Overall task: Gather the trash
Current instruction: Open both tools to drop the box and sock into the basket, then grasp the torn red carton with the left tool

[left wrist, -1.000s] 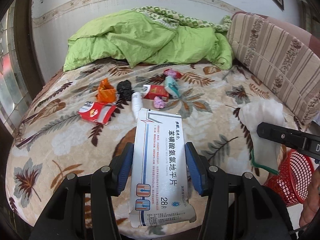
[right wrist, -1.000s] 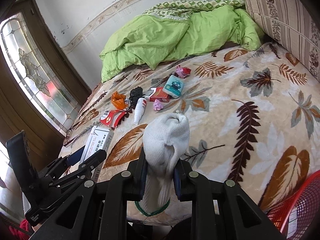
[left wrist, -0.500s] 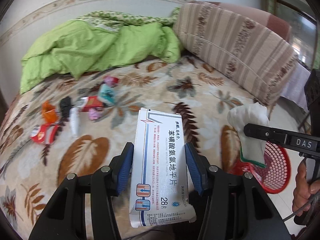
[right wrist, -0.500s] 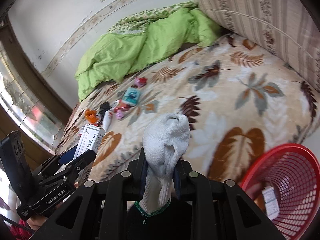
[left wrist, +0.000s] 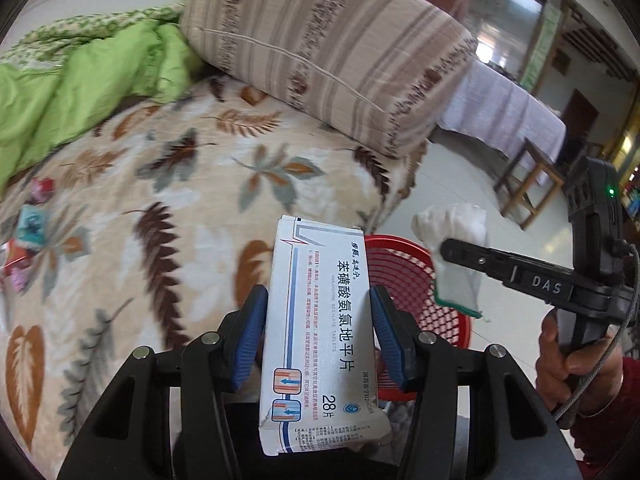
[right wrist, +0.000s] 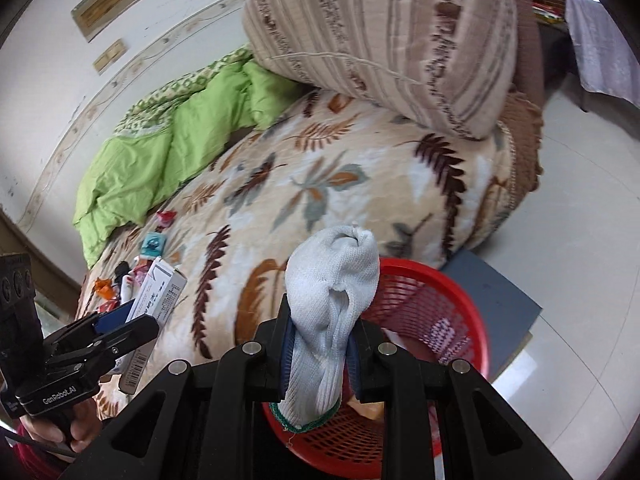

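My left gripper [left wrist: 318,320] is shut on a white medicine box [left wrist: 320,332] with blue print, held just over the near rim of the red mesh basket [left wrist: 404,276]. My right gripper [right wrist: 320,336] is shut on a white sock [right wrist: 336,292] with a green cuff, held above the red basket [right wrist: 436,312] on the floor beside the bed. The sock [left wrist: 456,248] and right gripper [left wrist: 444,248] show at the right in the left wrist view. The box [right wrist: 156,292] and left gripper [right wrist: 120,320] show at the left in the right wrist view.
Several pieces of trash [right wrist: 148,252] lie on the leaf-patterned blanket [right wrist: 320,184] far from the basket. A green duvet [right wrist: 168,152] and a striped cushion [right wrist: 384,36] lie at the bed's back. A grey mat [right wrist: 496,292] lies under the basket. Paper sits inside the basket.
Both grippers have swung right, away from the trash on the bed, and now hold the box and the sock over the red basket.
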`<state>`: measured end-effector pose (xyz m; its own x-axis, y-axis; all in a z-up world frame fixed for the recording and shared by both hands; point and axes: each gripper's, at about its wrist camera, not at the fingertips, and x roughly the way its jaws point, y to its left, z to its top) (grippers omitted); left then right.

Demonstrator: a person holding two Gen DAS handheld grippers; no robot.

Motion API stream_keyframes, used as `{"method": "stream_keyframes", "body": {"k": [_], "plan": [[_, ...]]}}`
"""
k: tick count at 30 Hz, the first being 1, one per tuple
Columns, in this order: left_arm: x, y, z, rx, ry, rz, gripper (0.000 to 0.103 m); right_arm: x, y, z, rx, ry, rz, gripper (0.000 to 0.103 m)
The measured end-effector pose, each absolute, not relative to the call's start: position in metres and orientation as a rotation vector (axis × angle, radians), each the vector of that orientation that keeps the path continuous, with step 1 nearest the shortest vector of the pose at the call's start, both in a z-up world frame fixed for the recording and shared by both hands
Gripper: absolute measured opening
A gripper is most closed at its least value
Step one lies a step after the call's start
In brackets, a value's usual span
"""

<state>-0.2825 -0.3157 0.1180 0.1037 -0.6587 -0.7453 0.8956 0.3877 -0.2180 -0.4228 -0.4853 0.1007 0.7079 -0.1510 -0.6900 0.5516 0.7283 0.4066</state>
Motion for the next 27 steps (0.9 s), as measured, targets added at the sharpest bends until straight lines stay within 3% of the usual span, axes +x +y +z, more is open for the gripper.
{"method": "stream_keyframes", "body": {"k": [3, 5, 7, 9, 17, 27], "plan": [[-0.295, -0.339, 0.115, 0.335, 0.908, -1.219, 0.052, -0.431, -0.494, 0.096, 0.664, 0.689, -0.451, 0.026], [-0.301, -0.351, 0.114, 0.344, 0.910, -1.230, 0.059, -0.436, -0.499, 0.094, 0.663, 0.691, -0.475, 0.031], [-0.302, -0.355, 0.114, 0.330, 0.924, -1.237, 0.069, -0.443, -0.504, 0.093, 0.660, 0.690, -0.501, 0.045], [-0.301, -0.353, 0.116, 0.313, 0.927, -1.237, 0.071, -0.446, -0.506, 0.095, 0.658, 0.675, -0.514, 0.050], [-0.277, -0.321, 0.123, 0.268, 0.907, -1.148, 0.071, -0.439, -0.505, 0.098, 0.679, 0.653, -0.479, 0.050], [-0.216, -0.234, 0.125, 0.153, 0.899, -0.920, 0.071, -0.358, -0.445, 0.100, 0.599, 0.708, -0.253, 0.050]]}}
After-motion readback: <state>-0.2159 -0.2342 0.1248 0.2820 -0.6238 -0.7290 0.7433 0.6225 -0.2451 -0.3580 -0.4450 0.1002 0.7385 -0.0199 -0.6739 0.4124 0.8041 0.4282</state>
